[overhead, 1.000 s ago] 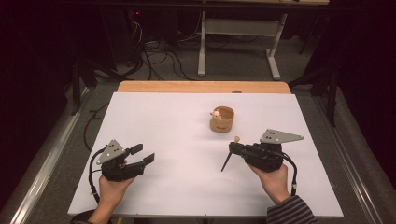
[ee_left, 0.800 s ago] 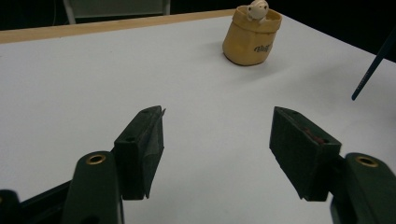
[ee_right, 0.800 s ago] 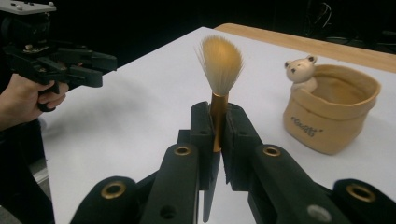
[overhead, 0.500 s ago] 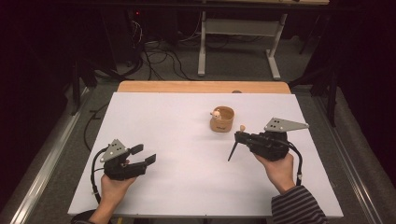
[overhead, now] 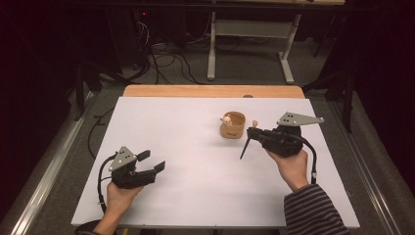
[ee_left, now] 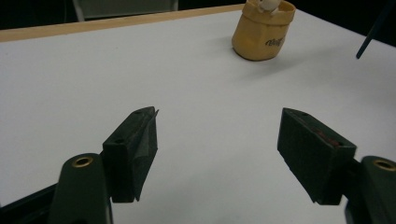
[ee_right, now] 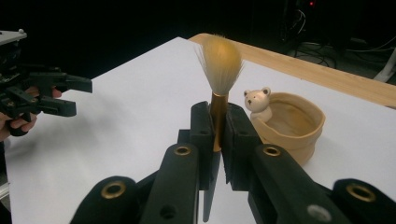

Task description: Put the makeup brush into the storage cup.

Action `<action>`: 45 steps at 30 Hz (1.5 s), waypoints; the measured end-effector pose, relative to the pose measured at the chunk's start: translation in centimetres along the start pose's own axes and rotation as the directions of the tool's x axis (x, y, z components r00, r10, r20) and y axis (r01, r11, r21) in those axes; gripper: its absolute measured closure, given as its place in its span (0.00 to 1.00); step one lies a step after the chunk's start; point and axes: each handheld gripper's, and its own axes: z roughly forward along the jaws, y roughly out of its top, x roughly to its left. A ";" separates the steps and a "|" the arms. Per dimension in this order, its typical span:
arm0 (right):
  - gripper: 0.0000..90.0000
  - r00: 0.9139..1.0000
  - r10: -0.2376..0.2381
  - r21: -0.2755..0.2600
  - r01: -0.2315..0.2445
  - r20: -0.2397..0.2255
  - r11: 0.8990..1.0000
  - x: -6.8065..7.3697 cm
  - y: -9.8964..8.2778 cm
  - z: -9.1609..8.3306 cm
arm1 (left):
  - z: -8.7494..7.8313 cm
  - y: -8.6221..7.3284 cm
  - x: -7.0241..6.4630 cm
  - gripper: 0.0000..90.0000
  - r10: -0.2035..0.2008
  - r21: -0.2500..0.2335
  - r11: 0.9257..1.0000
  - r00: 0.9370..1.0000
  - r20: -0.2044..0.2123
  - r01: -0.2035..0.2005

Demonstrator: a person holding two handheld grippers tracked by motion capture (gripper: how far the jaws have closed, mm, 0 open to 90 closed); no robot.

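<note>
Right gripper fingers are clamping a brush upright beside the bear cup; tipping bristles over its rim needs care; left gripper fingers have just been opening wide, empty

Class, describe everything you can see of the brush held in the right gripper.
The brush has a rounded tuft of pale tan bristles, a shiny gold collar below it and a thin dark handle that tapers to a point. The right gripper is shut on it at the collar, bristles pointing up in the right gripper view. In the high view the handle slants down toward the white table top without clearly touching it. The brush is held just beside the small tan bear cup, apart from it.
</note>
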 end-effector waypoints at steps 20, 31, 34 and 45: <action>0.96 0.999 0.022 -0.004 -0.022 0.038 1.000 -1.7 2.0 1.1 | 0.3 -0.1 0.0 0.31 0.028 0.021 0.999 1.000 -0.010 -0.027; 0.96 0.997 0.028 -0.012 -0.027 0.066 1.000 -2.5 3.6 1.8 | 0.3 -0.1 0.1 0.30 0.026 0.031 0.999 1.000 -0.003 -0.026; 0.96 0.997 0.030 -0.012 -0.030 0.076 0.999 -2.8 4.0 2.1 | 0.4 -0.2 0.0 0.29 0.023 0.029 0.999 1.000 -0.001 -0.023; 0.96 0.994 0.030 -0.017 -0.028 0.106 0.999 -3.7 5.6 2.8 | 0.3 -0.1 0.2 0.28 0.013 0.024 1.000 1.000 0.011 -0.013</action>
